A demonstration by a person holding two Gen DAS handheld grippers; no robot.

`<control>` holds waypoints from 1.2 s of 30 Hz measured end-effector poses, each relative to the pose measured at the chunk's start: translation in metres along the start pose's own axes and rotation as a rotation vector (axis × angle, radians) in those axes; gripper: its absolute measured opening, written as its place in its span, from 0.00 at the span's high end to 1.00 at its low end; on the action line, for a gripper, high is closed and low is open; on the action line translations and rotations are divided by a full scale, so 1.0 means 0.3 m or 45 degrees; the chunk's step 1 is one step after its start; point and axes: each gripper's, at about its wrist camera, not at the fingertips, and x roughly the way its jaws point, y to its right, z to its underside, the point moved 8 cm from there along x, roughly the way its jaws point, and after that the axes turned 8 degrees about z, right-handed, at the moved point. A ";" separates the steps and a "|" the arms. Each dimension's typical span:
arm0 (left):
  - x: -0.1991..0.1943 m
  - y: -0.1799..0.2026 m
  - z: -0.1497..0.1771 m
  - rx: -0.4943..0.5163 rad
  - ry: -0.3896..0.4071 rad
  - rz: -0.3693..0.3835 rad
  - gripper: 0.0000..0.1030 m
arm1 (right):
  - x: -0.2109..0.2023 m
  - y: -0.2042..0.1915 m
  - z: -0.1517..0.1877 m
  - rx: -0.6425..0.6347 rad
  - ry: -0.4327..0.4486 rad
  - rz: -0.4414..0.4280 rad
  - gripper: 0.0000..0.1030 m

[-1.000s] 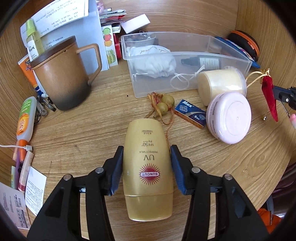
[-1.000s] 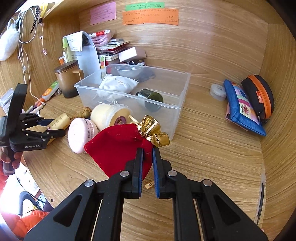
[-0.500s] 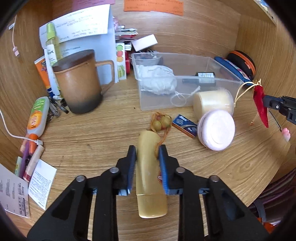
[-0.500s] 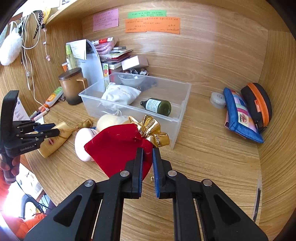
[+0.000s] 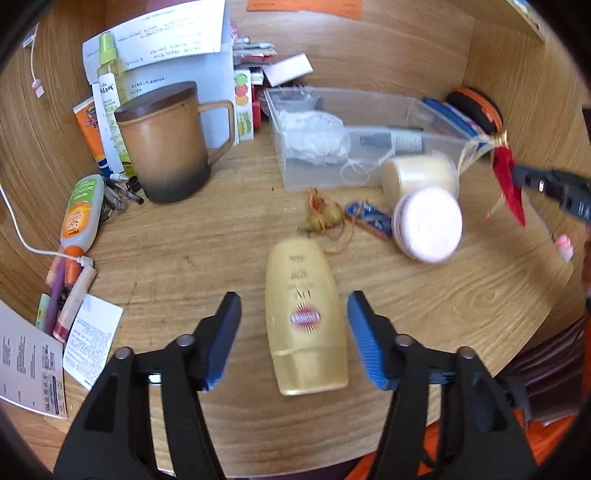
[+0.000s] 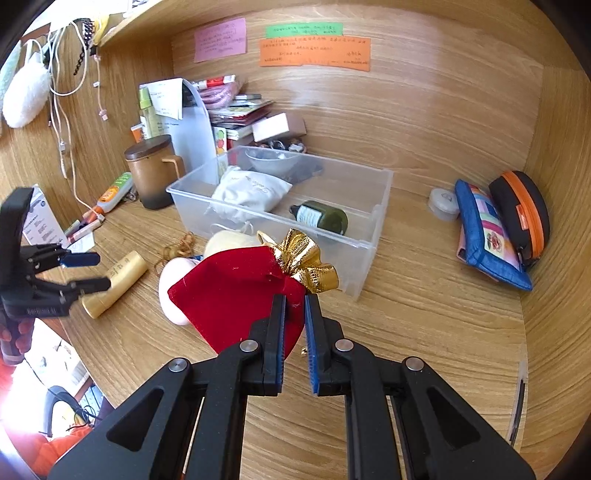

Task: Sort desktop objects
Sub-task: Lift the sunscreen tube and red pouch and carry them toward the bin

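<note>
While the left hand-held gripper (image 5: 293, 334) opens around one yellow bottle (image 5: 304, 317), the right (image 6: 294, 332) pinches one red pouch (image 6: 236, 291).

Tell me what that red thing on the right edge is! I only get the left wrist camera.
Observer: It's a red pouch with a shiny gold bow. The right gripper is shut on it.
Operator: Is anything hiding past the clear box?
Observer: Yes. A small round white jar sits on the desk next to the blue pouch.
Operator: What's stuck on the back wall?
Observer: A pink note and a green note, up by the orange note.
</note>
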 end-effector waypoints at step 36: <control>-0.064 0.056 -0.253 -0.067 0.270 0.174 0.53 | 0.009 -0.165 -0.124 -0.119 0.077 -0.068 0.91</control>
